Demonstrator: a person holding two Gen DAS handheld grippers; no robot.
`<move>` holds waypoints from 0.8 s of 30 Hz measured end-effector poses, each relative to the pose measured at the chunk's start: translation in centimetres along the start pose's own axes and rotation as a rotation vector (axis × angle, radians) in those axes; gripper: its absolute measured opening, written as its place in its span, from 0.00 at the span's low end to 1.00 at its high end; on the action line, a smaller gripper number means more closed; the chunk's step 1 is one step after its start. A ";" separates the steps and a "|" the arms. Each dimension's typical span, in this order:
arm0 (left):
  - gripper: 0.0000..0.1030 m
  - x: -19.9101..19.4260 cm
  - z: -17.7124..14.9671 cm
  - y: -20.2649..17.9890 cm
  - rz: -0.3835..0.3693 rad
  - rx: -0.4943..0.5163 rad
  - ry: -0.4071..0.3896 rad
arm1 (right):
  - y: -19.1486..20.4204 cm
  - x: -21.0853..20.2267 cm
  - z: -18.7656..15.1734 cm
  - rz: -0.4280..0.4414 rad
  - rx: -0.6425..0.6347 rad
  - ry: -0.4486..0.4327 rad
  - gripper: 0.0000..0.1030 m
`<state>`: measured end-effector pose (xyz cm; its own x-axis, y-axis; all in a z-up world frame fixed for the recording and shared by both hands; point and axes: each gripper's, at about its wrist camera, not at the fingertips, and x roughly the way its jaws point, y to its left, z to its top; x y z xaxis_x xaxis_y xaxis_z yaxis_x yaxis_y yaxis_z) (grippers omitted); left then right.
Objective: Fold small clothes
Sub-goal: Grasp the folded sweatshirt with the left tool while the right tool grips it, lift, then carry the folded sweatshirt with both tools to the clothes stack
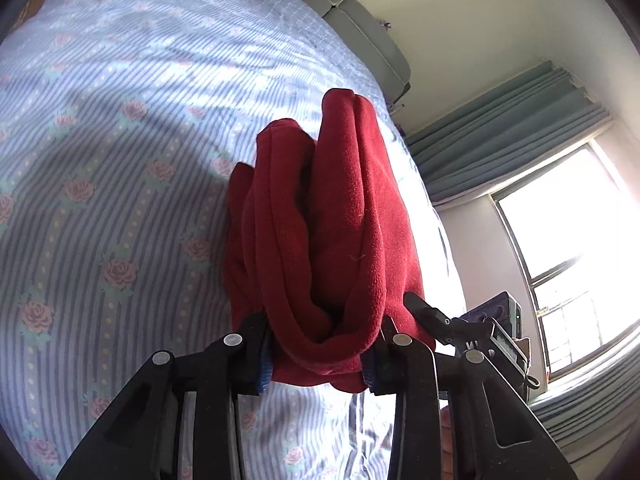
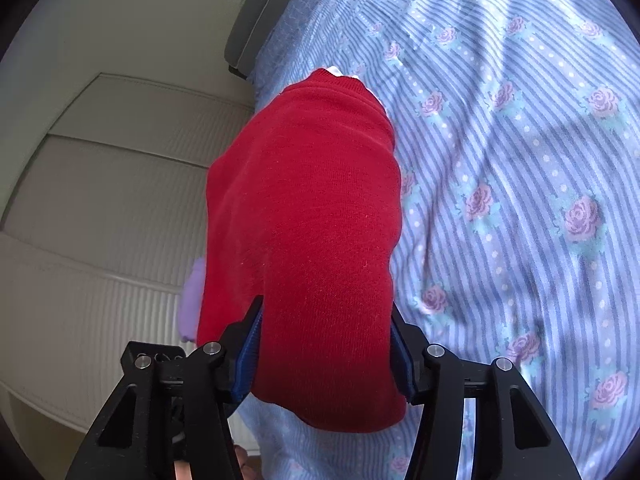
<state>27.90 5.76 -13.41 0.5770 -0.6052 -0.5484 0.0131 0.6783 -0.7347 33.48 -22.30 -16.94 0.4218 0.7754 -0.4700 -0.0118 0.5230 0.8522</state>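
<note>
A small red fleece garment [image 1: 320,224] hangs bunched in thick folds above the bed. My left gripper [image 1: 320,344] is shut on its edge, the cloth filling the gap between the fingers. In the right wrist view the same red garment [image 2: 308,240] hangs smooth, with a bit of white trim at its far end. My right gripper [image 2: 326,356] is shut on it, the cloth pinched between the blue pads [image 2: 248,356]. The right gripper's black finger also shows in the left wrist view [image 1: 428,312], close beside the garment.
A bed with a blue striped, rose-printed sheet [image 1: 120,160] lies below both grippers. A grey headboard [image 1: 360,28] runs along the far end. A window with grey-green curtains [image 1: 520,128] is on the right. A white ribbed wardrobe [image 2: 100,200] and a purple item [image 2: 192,300] are left of the garment.
</note>
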 end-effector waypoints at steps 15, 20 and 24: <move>0.33 -8.0 1.8 -2.2 -0.014 0.071 -0.091 | 10.8 0.6 -0.8 0.072 -0.099 -0.037 0.52; 0.33 -13.0 4.1 -1.8 -0.001 0.083 -0.165 | 16.7 3.2 -0.8 0.112 -0.161 -0.029 0.52; 0.33 -18.6 7.3 -0.2 0.023 0.088 -0.232 | 22.9 6.5 -2.0 0.150 -0.219 -0.008 0.52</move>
<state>23.11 19.92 -0.13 0.7500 -0.4839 -0.4510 0.0627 0.7307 -0.6798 34.19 -4.59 -0.97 0.4075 0.8478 -0.3394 -0.2706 0.4670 0.8418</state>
